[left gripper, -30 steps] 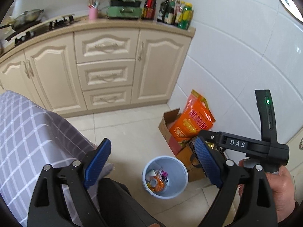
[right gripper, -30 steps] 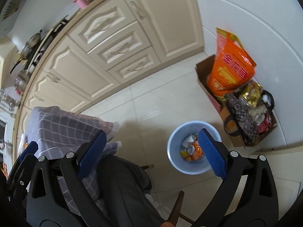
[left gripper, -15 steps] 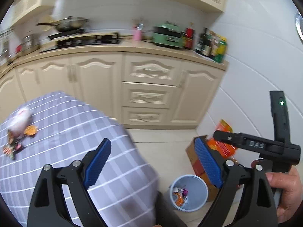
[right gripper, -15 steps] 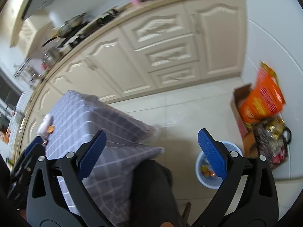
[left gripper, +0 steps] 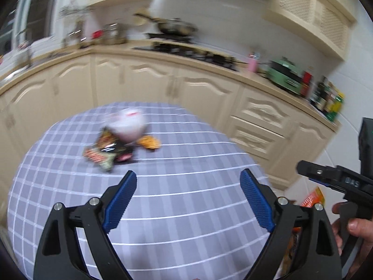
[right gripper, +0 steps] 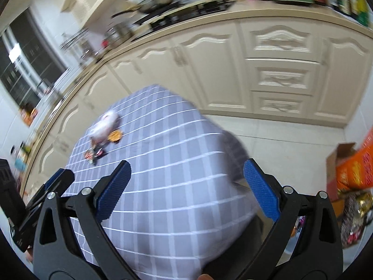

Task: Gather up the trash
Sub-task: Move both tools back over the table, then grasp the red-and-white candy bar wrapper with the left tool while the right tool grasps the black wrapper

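A small heap of trash lies on the checked grey tablecloth (left gripper: pixel 186 210): a white crumpled bag (left gripper: pixel 128 127), dark snack wrappers (left gripper: pixel 107 151) and an orange wrapper (left gripper: pixel 149 141). In the right wrist view the white bag (right gripper: pixel 105 124), the wrappers (right gripper: pixel 94 154) and the orange piece (right gripper: pixel 115 136) lie far left on the cloth (right gripper: pixel 174 186). My left gripper (left gripper: pixel 188 198) is open and empty, short of the heap. My right gripper (right gripper: pixel 186 186) is open and empty over the table's near part. Both views are blurred.
Cream kitchen cabinets (left gripper: pixel 144 86) and a worktop with a hob and pan (left gripper: pixel 174 30) run behind the table. A cardboard box with an orange bag (right gripper: pixel 352 170) stands on the floor at the right. The right gripper's body (left gripper: pixel 338 182) shows at the right edge.
Both views have swung up and left from the floor and the blue bin to the table. The trash heap now sits ahead of the left gripper. Both grippers stay open.
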`<state>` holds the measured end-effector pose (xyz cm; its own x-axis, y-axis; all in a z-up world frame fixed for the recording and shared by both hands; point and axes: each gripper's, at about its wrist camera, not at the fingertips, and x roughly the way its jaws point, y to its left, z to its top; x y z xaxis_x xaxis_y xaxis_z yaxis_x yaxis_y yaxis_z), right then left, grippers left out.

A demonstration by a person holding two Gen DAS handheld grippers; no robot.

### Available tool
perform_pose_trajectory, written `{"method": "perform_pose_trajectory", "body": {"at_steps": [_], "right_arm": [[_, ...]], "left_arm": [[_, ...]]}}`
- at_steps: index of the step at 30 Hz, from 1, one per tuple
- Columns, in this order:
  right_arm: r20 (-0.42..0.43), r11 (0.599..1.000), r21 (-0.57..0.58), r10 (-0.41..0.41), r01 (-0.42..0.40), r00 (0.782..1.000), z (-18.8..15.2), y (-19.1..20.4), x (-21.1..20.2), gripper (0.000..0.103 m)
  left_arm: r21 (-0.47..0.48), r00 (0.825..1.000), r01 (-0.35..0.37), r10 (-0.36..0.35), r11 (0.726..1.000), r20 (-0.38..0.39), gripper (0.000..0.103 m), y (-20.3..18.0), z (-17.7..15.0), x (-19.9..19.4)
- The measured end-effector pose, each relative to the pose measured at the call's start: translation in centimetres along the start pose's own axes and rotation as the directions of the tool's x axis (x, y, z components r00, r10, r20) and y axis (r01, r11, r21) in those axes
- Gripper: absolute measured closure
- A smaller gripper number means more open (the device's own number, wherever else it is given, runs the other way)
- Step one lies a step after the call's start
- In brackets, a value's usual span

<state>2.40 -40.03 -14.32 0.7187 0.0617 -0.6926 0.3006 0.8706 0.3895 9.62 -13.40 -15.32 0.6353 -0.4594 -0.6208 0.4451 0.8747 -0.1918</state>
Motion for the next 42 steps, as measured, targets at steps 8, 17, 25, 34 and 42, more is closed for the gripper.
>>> {"method": "perform_pose_trajectory", "body": {"at_steps": [8, 17, 25, 34, 42], "right_arm": [[-0.097, 0.988, -0.12, 0.09, -0.101, 0.991, 0.1, 7.4, 6.3, 0.008], [-0.171, 0.971, -0.18, 0.128, -0.159, 0.977, 0.4, 11.5, 11.6, 0.008], [-0.196, 0.971, -0.17, 0.132, -0.166, 0.972, 1.0, 11.5, 14.1, 0.008], [-0.229, 0.947, -0.237, 0.162, -0.216, 0.96, 0.6, 14.4, 16.1, 0.008], [-0.259, 0.914, -0.332, 0.15, -0.233, 0.954, -0.8, 19.4, 19.7, 0.014]], "left_arm": [[-0.126, 0.988, -0.155, 0.15, 0.98, -0.043, 0.015, 8.4, -0.9, 0.9], [-0.153, 0.961, -0.269, 0.253, 0.951, -0.112, 0.015, 12.9, 1.0, 6.4], [-0.089, 0.945, -0.282, 0.261, 0.955, -0.198, 0.035, 14.7, 2.3, 12.2], [0.007, 0.968, -0.161, 0.159, 0.987, -0.194, 0.081, 14.6, 1.5, 10.6], [0.017, 0.975, -0.127, 0.128, 0.992, -0.183, 0.085, 16.2, -0.3, 7.7]]}}
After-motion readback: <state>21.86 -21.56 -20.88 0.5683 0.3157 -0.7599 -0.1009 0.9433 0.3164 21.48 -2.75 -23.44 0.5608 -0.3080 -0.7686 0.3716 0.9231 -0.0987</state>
